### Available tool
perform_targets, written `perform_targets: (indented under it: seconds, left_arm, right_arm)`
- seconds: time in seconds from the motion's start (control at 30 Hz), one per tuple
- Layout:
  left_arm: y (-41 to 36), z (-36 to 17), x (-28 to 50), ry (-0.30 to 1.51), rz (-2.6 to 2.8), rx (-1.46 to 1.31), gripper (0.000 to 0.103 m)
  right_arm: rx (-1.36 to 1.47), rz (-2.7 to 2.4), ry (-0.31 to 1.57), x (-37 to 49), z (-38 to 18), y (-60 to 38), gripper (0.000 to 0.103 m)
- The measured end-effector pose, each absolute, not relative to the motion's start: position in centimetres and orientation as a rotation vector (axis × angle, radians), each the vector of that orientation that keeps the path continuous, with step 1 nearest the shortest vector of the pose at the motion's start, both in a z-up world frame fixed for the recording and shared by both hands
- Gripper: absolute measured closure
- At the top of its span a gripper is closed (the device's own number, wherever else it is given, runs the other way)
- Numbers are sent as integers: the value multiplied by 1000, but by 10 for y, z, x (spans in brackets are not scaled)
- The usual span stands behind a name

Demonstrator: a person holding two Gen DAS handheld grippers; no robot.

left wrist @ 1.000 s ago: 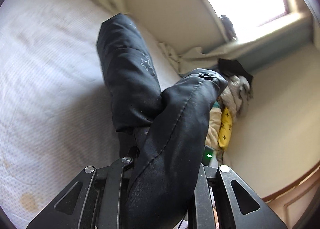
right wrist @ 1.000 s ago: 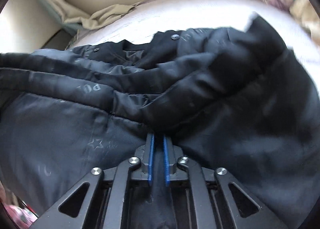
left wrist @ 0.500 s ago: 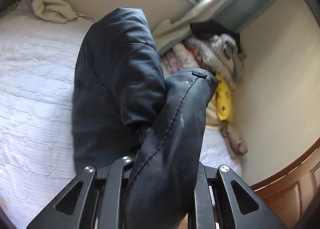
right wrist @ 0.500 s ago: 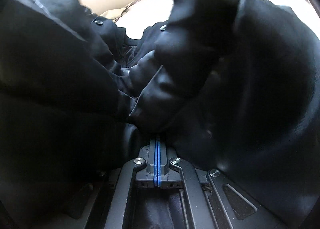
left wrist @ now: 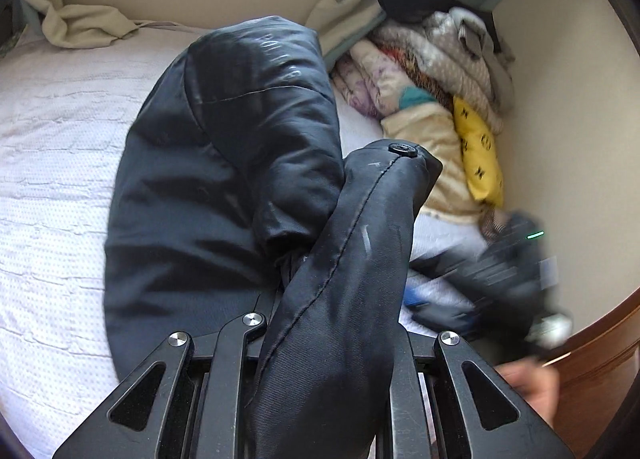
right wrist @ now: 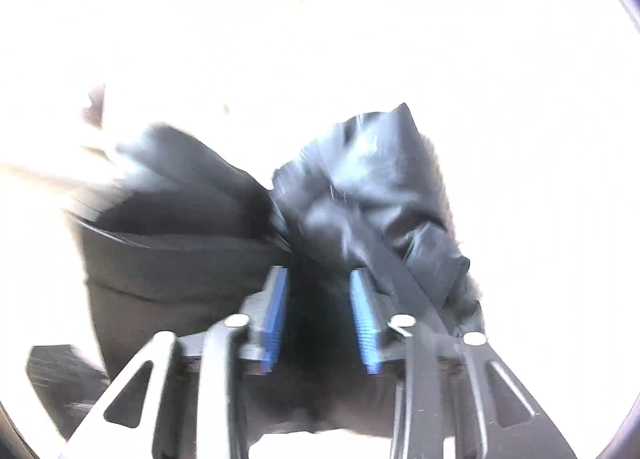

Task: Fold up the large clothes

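1. Left claw (left wrist: pixel 320 299) pinching black jacket (left wrist: pixel 224 163) fabric, jacket bunched on white bed (left wrist: pixel 52 163).
2. Right claw (right wrist: pixel 320 299) opening, pads spread, jacket fabric between, not pressed.
3. Clothes pile (left wrist: pixel 432 75) far right.

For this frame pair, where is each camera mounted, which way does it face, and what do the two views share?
Left wrist: on the left gripper, looking down across the white bed toward a clothes pile by the wall; its fingers are shut on the black jacket; the right gripper shows blurred.
Right wrist: on the right gripper, facing overexposed bedding; blue pads opening over dark fabric.
Shared: the black jacket.
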State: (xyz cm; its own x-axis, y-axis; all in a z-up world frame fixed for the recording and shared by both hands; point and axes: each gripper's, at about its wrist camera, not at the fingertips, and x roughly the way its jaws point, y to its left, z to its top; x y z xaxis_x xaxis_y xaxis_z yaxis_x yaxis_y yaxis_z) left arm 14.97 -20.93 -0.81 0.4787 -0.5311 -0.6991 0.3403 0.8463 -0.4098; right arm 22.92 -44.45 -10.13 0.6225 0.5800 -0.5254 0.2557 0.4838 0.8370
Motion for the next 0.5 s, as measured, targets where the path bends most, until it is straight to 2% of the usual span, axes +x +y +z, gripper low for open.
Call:
perform_targets:
  seconds: [0.1, 0.17, 0.37, 0.5]
  left_arm:
    - [-230, -20, 144, 941, -527, -167, 82]
    - [-247, -29, 140, 942, -519, -113, 82]
    - [-276, -45, 126, 895, -493, 31, 78]
    - [-285, -48, 120, 867, -496, 93, 73]
  right_arm:
    - [1213, 364, 787, 213, -89, -474, 40]
    - [1192, 382, 759, 206, -80, -482, 30]
    - [1112, 348, 936, 238, -93, -461, 28]
    - [1078, 388, 990, 254, -100, -444, 28]
